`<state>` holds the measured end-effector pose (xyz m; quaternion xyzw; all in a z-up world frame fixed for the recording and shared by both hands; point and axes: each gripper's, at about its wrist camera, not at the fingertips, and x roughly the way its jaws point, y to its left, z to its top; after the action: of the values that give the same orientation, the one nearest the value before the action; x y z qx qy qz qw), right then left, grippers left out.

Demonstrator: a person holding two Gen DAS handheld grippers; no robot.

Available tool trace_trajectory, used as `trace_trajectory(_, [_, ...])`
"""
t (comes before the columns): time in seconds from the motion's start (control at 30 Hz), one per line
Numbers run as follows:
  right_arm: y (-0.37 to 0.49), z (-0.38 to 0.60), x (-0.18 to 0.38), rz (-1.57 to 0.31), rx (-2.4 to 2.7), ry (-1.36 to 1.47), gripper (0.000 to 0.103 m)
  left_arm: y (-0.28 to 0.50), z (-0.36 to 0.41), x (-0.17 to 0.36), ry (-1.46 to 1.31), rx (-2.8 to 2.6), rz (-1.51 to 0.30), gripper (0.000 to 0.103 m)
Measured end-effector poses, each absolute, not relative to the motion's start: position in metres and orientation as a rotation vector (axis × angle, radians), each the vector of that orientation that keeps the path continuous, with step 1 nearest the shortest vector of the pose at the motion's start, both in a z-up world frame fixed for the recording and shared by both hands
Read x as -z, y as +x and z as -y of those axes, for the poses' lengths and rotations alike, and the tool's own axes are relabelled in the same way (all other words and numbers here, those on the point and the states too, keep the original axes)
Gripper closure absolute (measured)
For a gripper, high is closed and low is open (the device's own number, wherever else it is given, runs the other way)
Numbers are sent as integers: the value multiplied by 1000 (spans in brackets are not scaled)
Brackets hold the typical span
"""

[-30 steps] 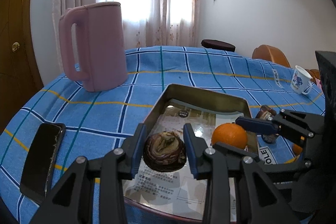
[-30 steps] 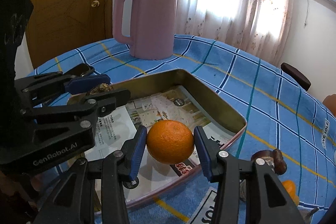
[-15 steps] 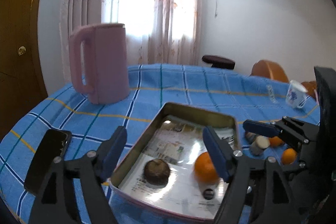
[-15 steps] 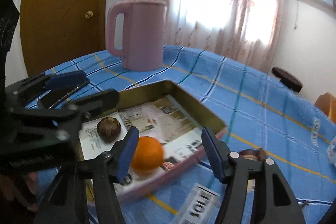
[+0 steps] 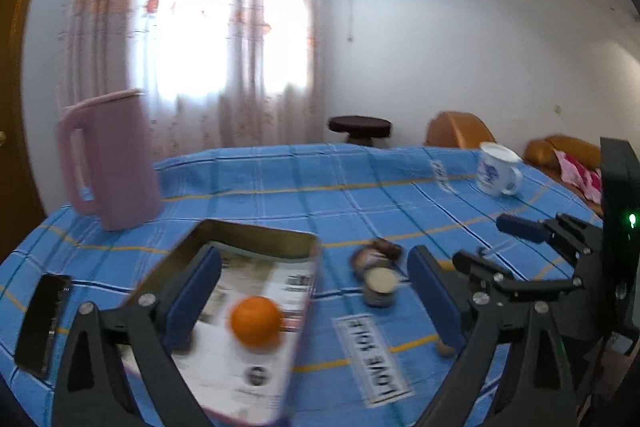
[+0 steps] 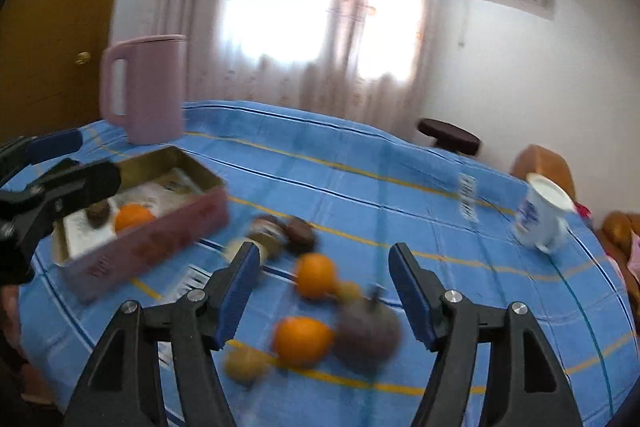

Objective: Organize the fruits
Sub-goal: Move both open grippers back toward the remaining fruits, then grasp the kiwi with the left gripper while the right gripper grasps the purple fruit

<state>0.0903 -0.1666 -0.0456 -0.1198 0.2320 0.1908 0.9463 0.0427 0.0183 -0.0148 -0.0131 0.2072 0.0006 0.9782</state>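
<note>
Inside the tin (image 5: 256,235), a round orange (image 5: 256,321).

Glossy metal tin (image 5: 256,235) lined with printed paper (image 5: 236,367), on checked blue cloth (image 5: 328,203); matt pink plastic jug (image 5: 112,163).

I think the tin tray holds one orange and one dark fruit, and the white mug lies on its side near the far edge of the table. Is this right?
Not quite: the white mug stands upright, as the left wrist view shows. The rest holds: the tin tray contains one orange and one dark fruit, seen in the right wrist view.
</note>
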Motion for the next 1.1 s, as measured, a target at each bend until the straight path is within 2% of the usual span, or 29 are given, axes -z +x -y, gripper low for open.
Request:
trace_trajectory(0.4, [99, 219, 55, -522, -311, -152, 35, 62, 49, 44, 43, 145, -548, 8])
trace_trajectory(0.67, [98, 232, 58, -539, -317, -112, 35, 78, 71, 74, 59, 263, -728, 44])
trace_trajectory(0.8, [100, 233, 59, -554, -329, -95, 34, 83, 74, 79, 47, 300, -769, 57])
trace_trajectory(0.87, [101, 234, 60, -563, -337, -81, 34, 86, 75, 84, 28, 333, -801, 76])
trace_trajectory(1.1, [111, 222, 63, -606, -386, -64, 34, 81, 68, 79, 3, 348, -772, 76])
